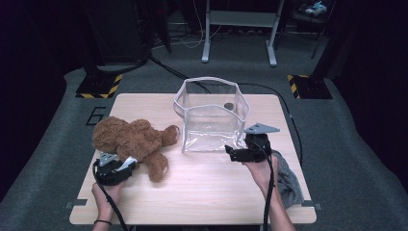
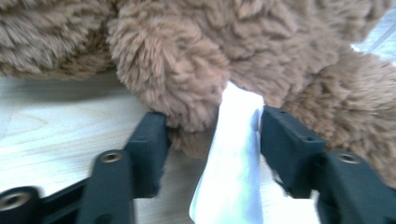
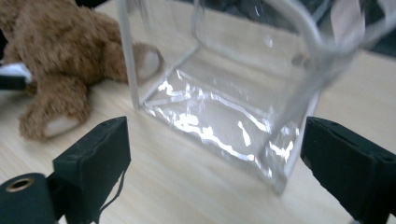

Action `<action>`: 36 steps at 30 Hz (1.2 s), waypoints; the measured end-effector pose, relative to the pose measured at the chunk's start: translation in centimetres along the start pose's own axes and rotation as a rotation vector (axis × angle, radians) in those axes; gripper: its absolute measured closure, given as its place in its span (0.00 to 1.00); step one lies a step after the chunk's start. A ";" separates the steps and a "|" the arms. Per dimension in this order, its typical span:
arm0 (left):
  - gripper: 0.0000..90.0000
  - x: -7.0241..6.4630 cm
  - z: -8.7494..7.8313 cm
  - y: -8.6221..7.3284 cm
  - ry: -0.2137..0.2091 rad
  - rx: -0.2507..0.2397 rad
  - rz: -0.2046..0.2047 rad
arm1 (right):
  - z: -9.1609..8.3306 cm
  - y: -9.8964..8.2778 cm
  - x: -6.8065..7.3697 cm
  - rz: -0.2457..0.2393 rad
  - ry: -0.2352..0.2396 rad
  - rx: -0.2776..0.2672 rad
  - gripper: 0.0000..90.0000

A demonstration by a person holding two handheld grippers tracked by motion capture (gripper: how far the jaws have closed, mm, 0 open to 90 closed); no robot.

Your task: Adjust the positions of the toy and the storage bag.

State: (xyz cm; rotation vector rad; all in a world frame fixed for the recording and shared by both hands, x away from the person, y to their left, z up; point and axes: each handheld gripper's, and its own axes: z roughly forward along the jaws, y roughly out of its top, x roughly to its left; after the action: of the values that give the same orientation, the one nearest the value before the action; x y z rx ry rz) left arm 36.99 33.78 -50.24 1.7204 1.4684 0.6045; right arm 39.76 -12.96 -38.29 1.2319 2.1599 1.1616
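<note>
Here, item by item, in the high view unless noted.

Desk (image 1: 202,192): pale wood, centre of the frame, on grey carpet.

Teddy bear (image 1: 132,139): brown plush, lying at the left of the desk, head toward the left edge, one leg pointing to the lower centre. In the left gripper view its fur takes up the upper half of the frame. In the right gripper view it lies at the upper left.

White tag (image 2: 233,158): a cloth strip hanging from the bear's fur, seen in the left gripper view between the two jaws, close against the right-hand one; whether that jaw presses on it cannot be told.

Left gripper (image 1: 126,165): lower left of the frame, held in the left hand (image 1: 103,192), its tip at the bear's underside. Jaws stand partly apart, with fur and the tag in the gap.

Clear plastic bag (image 1: 211,115): square, open-topped, upright at the upper centre of the desk, just right of the bear's foot.

Right gripper (image 1: 231,153): right of centre, held in the right hand (image 1: 262,173), its tip at the bag's lower right corner. Jaws stand wide, and in the right gripper view the bag's near corner lies beyond the gap, untouched.

Grey cloth (image 1: 288,178): crumpled at the desk's right edge, beside the right hand.
</note>
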 end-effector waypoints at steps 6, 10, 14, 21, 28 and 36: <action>0.31 -0.5 -1.1 1.5 -0.012 -0.007 0.037 | 0.5 -4.6 -2.6 0.068 -0.071 0.074 0.04; 0.27 -0.8 -1.6 2.7 -0.024 -0.015 0.048 | 1.2 -7.7 -4.7 0.147 -0.105 0.116 0.04; 0.25 -0.6 -1.6 3.9 -0.020 -0.013 0.050 | 1.9 -10.4 -6.2 0.201 -0.143 0.159 0.05; 0.21 -0.1 -1.4 6.4 -0.015 0.004 0.056 | 2.9 -13.1 -7.1 0.216 -0.207 0.202 0.05; 0.21 1.4 -0.8 6.8 -0.011 0.064 0.014 | 3.5 -13.9 -6.9 0.200 -0.229 0.183 0.05; 0.22 1.9 -0.2 6.9 -0.027 0.084 -0.023 | 3.8 -14.3 -6.4 0.175 -0.271 0.159 0.05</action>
State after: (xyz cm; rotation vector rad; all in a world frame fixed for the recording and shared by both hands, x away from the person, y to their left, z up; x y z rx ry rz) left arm 41.36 35.50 -44.78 1.7670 1.5117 0.5122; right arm 38.38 -20.47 -52.48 1.5748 2.0035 0.8404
